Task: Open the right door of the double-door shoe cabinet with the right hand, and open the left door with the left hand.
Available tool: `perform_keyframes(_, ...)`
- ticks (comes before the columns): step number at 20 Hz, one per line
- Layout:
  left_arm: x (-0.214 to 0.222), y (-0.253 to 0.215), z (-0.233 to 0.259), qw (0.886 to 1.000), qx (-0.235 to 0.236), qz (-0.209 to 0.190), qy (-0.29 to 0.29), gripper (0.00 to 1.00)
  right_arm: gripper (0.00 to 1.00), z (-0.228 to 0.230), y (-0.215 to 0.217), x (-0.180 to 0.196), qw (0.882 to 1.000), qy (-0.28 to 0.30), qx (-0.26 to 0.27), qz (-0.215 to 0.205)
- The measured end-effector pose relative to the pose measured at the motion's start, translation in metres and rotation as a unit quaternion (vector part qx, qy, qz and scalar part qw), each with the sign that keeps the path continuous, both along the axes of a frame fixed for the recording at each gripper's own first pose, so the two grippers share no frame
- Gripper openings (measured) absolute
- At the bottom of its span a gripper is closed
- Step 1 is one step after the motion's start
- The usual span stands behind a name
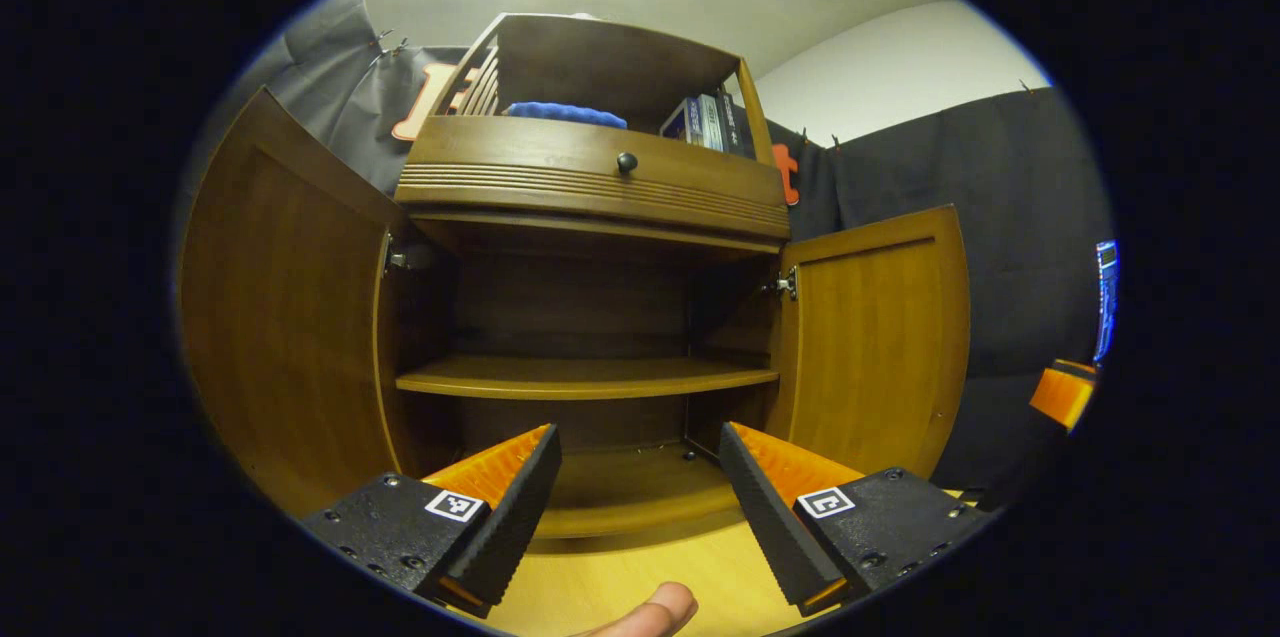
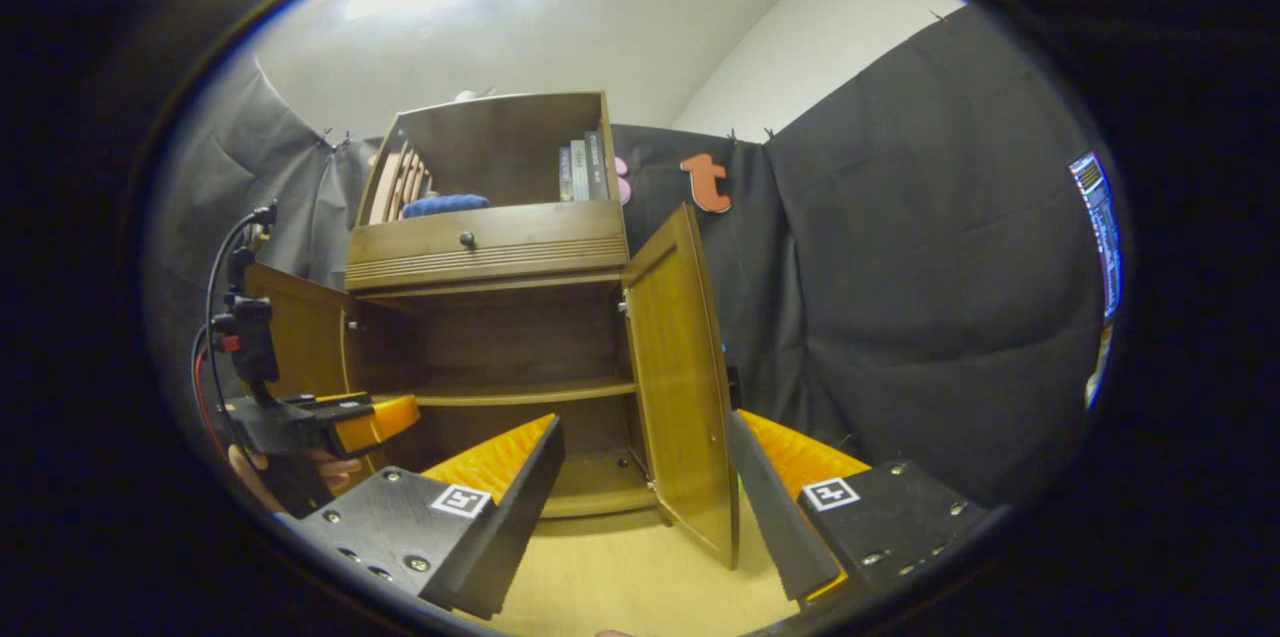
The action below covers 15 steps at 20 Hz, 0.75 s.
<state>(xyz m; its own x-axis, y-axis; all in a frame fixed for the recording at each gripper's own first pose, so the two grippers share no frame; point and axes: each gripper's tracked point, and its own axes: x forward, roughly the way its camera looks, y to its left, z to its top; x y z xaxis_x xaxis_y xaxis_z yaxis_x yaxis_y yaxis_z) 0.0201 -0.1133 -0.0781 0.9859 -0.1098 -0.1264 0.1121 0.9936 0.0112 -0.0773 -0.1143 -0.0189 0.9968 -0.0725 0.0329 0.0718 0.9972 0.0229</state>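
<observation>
Shoe cabinet (image 1: 590, 187) with left door (image 1: 280, 317) and right door (image 2: 685, 377) both swung open; left tongs (image 1: 640, 477) and right tongs (image 2: 645, 492) spread wide, empty. Task apparently complete; next, withdrawal only.

Left door (image 2: 300, 337) partly hidden behind left gripper (image 2: 330, 422); book (image 1: 700, 122) spines too small to tell.

A recording booth staged as a home: black cloth walls (image 2: 900, 247) surround a wooden shoe cabinet (image 1: 590, 187) holding books (image 1: 705, 122).
</observation>
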Motion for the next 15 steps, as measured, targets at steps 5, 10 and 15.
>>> perform_keyframes(5, 0.024, 0.009, -0.009, 0.999, 0.035, 0.014, -0.007, 0.98, 0.97, 0.011, 0.023, 0.037, 1.000, -0.006, -0.009, 0.019)
perform_keyframes(10, 0.046, 0.042, -0.013, 0.998, 0.027, 0.064, -0.001, 0.97, 0.97, -0.009, 0.070, 0.078, 0.998, -0.003, -0.009, 0.054)
perform_keyframes(15, 0.054, 0.041, -0.027, 0.998, 0.029, 0.057, 0.026, 0.93, 1.00, -0.039, 0.093, 0.084, 0.999, 0.027, 0.004, 0.047)
